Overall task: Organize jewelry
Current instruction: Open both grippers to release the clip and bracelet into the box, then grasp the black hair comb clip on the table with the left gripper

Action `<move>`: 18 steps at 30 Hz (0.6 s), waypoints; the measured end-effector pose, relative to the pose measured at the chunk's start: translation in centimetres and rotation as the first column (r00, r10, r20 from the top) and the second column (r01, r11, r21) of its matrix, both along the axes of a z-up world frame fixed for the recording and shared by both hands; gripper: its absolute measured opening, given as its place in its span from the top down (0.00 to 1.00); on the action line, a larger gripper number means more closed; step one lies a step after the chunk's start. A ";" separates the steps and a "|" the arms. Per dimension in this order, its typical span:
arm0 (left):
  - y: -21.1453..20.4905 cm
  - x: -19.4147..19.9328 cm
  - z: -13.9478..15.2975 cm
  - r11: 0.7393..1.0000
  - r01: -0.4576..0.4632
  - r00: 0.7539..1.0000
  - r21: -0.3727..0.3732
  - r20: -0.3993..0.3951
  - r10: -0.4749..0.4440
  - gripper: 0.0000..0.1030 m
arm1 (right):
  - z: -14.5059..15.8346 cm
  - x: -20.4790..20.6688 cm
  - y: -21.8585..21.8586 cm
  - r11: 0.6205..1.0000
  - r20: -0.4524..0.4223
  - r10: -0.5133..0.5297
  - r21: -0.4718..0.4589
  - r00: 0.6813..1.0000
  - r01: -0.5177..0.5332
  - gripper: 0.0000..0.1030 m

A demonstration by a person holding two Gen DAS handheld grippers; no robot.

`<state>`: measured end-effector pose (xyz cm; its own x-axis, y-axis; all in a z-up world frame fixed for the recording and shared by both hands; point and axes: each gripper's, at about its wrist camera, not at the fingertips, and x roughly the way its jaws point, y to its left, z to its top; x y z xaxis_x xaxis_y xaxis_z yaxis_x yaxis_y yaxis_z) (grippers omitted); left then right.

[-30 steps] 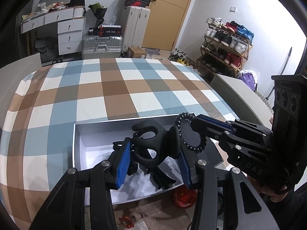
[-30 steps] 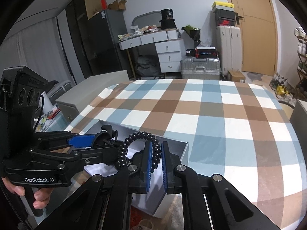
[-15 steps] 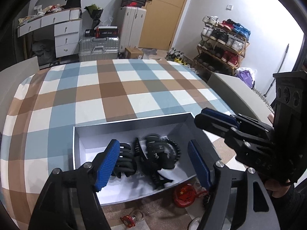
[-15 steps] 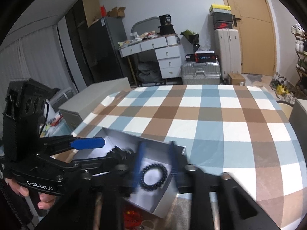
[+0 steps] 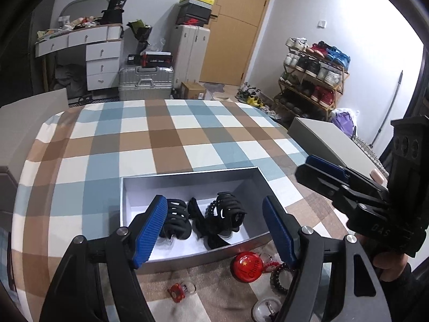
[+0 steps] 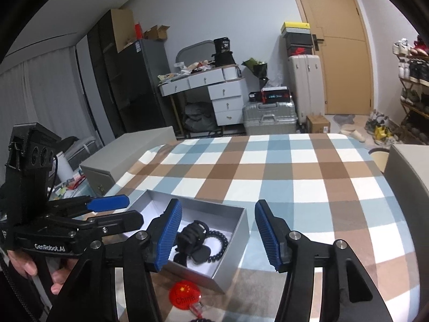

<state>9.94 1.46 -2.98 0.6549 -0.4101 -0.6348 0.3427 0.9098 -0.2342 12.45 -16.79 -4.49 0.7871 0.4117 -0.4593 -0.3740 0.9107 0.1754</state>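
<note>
Grey open box (image 5: 187,173), on the checked cloth (image 5: 171,139) of the desk: contains two black claw hair clips, one left (image 5: 175,222), one right (image 5: 228,214), and a black bead bracelet (image 6: 218,244) lying against the right clip. Clips: judged light, rigid plastic, sprung; best taken across the body, not by the teeth, which could snag. Bracelet: judged light, limp, beads smooth and prone to roll; best pinched across one side of the loop. Outside the box, at its near wall: red round badge (image 5: 248,265) marked with a flag and "China", a dark bead string (image 5: 278,279) partly hidden behind a finger, a small red trinket (image 5: 176,292), a clear round piece (image 5: 264,308), unidentified. Left gripper (image 5: 214,230) and right gripper (image 6: 215,234): fingers spread wide, holding nothing, above the box. Obstruction: the box's near wall and each gripper crowding the other. Surroundings: suitcases, drawers, shoe rack, door.
</note>
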 end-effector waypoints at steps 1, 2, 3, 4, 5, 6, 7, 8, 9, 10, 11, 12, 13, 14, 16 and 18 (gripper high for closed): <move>0.1 -0.1 0.1 1.000 -0.009 1.000 -0.002 0.001 0.009 0.33 | 0.1 -0.3 -0.1 1.000 0.003 -0.001 0.001 1.000 0.001 0.44; 0.2 -0.4 0.2 1.000 -0.021 1.000 -0.006 0.008 0.021 0.33 | 0.2 -0.6 -0.1 1.000 0.007 -0.003 0.001 1.000 0.003 0.42; 0.4 -0.6 0.3 0.999 -0.050 0.999 -0.002 0.020 0.050 0.33 | 0.3 -0.9 -0.1 1.000 0.012 -0.004 0.000 1.000 0.004 0.40; 0.6 -0.7 0.4 0.998 -0.067 0.997 -0.003 0.030 0.067 0.33 | 0.5 -1.3 -0.1 1.000 0.021 -0.006 -0.001 1.000 0.006 0.38; 0.8 -0.9 0.5 0.998 -0.070 0.997 -0.006 0.034 0.070 0.33 | 0.5 -1.6 -0.1 1.000 0.026 -0.008 -0.001 1.000 0.008 0.34; 0.8 -1.1 0.5 0.998 -0.062 0.998 -0.007 0.029 0.062 0.33 | 0.6 -1.9 -0.1 1.000 0.032 -0.010 -0.002 0.999 0.010 0.31; 0.8 -1.3 0.5 0.998 -0.059 0.998 -0.004 0.027 0.059 0.33 | 0.7 -2.4 -0.1 1.000 0.039 -0.013 -0.002 0.999 0.013 0.28; 0.7 -1.6 0.5 0.998 -0.058 0.998 0.005 0.029 0.058 0.33 | 0.8 -2.6 -0.2 1.000 0.041 -0.015 -0.004 0.999 0.015 0.27; 0.5 -1.9 0.5 0.998 -0.057 0.998 0.016 0.035 0.057 0.32 | 0.8 -3.0 -0.2 1.000 0.042 -0.017 -0.005 0.999 0.017 0.25; 0.3 -2.3 0.6 0.998 -0.057 0.998 0.031 0.042 0.055 0.28 | 0.8 -3.2 -0.2 1.000 0.043 -0.017 -0.005 0.999 0.017 0.23; 0.2 -2.7 0.6 0.997 -0.060 0.997 0.043 0.051 0.058 0.23 | 0.9 -3.6 -0.2 1.000 0.044 -0.016 -0.005 0.999 0.016 0.23; 0.1 -3.1 0.7 0.997 -0.062 0.997 0.044 0.058 0.060 0.22 | 0.9 -3.9 -0.3 1.000 0.047 -0.015 -0.006 0.999 0.015 0.20; 0.1 -3.4 0.7 0.997 -0.062 0.996 0.043 0.064 0.059 0.22 | 1.0 -4.3 -0.3 1.000 0.052 -0.015 -0.012 0.999 0.015 0.18; 0.1 -3.7 0.8 0.997 -0.062 0.996 0.044 0.064 0.059 0.22 | 1.1 -4.6 -0.3 1.000 0.057 -0.014 -0.018 0.998 0.015 0.17; 0.1 -4.1 0.7 0.997 -0.059 0.996 0.049 0.064 0.056 0.22 | 1.2 -5.2 -0.4 0.999 0.067 -0.015 -0.030 0.998 0.017 0.13; 0.1 -4.6 0.7 0.997 -0.063 0.996 0.053 0.060 0.059 0.21 | 1.2 -6.1 -0.6 0.999 0.074 -0.022 -0.035 0.997 0.025 0.09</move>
<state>5.38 1.54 -2.32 0.7141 -0.3337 -0.6153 0.2977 0.9404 -0.1645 6.38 -17.35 -3.28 0.8287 0.3767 -0.4140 -0.3629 0.9247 0.1149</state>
